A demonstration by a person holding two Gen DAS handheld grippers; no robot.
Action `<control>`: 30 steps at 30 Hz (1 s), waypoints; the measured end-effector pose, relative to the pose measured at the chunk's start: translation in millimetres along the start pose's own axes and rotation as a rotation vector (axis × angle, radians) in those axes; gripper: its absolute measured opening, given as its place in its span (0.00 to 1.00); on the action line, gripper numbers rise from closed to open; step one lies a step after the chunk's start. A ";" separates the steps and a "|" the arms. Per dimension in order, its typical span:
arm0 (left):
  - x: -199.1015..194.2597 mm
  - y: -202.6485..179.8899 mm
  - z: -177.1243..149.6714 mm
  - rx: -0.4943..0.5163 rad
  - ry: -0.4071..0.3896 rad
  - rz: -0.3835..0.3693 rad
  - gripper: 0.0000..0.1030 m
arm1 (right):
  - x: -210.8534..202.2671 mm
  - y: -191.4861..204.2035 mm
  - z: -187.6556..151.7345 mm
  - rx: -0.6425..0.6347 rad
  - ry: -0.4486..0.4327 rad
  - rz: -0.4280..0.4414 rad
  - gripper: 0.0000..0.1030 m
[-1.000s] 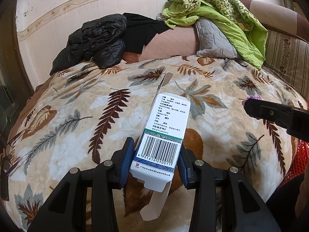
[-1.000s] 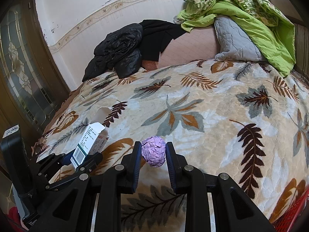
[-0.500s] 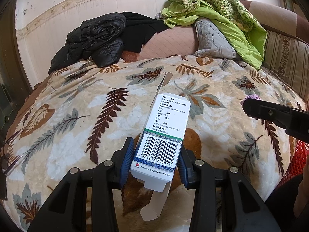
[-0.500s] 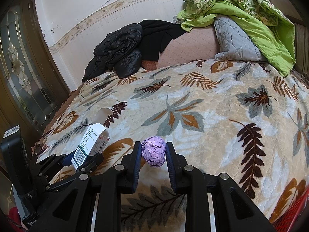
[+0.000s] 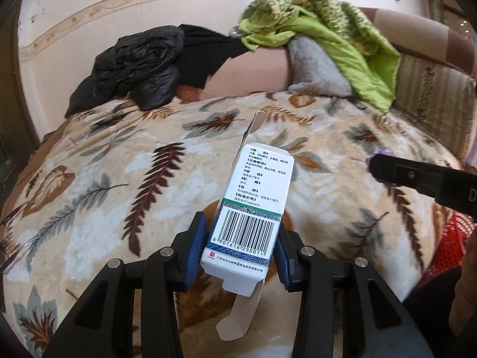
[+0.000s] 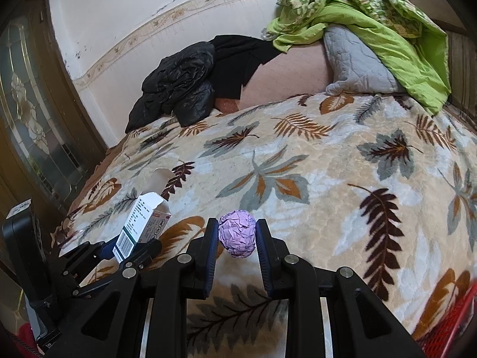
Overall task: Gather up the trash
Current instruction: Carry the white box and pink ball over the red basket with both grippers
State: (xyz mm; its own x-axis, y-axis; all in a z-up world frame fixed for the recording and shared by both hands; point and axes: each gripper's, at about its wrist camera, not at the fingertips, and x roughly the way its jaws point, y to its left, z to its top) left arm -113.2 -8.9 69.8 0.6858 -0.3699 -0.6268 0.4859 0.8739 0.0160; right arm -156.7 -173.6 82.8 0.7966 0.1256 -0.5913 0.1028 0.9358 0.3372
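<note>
Jaws of the left gripper (image 5: 240, 249) clamp a white medicine box (image 5: 253, 205); the right gripper (image 6: 235, 243) pinches a purple paper ball (image 6: 237, 233) above the bed (image 6: 328, 164).

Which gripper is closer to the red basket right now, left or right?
Right. The red basket sits just beside the right gripper, while the left gripper is on the right gripper's far side from it.

Below me spreads a bed (image 6: 342, 161) under a leaf-print blanket (image 5: 125, 185). Black jackets (image 6: 179, 89) and a green quilt (image 6: 372, 24) pile against the white wall (image 6: 125, 9); at my left, perhaps a glazed door (image 6: 26, 119).
</note>
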 end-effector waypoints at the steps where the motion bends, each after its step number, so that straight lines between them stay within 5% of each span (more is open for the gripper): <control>1: -2.7 -1.2 0.1 0.000 0.001 -0.022 0.39 | -5.5 -2.1 -0.8 0.012 -0.001 0.001 0.26; 13: -41.6 -54.0 8.3 0.088 -0.013 -0.187 0.39 | -96.1 -48.3 -15.2 0.125 -0.052 -0.045 0.26; 30: -77.7 -181.9 41.6 0.273 -0.031 -0.447 0.39 | -209.1 -153.2 -44.3 0.365 -0.165 -0.220 0.26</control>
State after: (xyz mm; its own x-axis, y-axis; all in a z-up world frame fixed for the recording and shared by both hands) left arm -232.4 -152.2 148.0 0.3925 -0.7009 -0.5955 0.8557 0.5156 -0.0428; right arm -365.5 -328.7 122.4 0.8136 -0.1453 -0.5629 0.4598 0.7534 0.4701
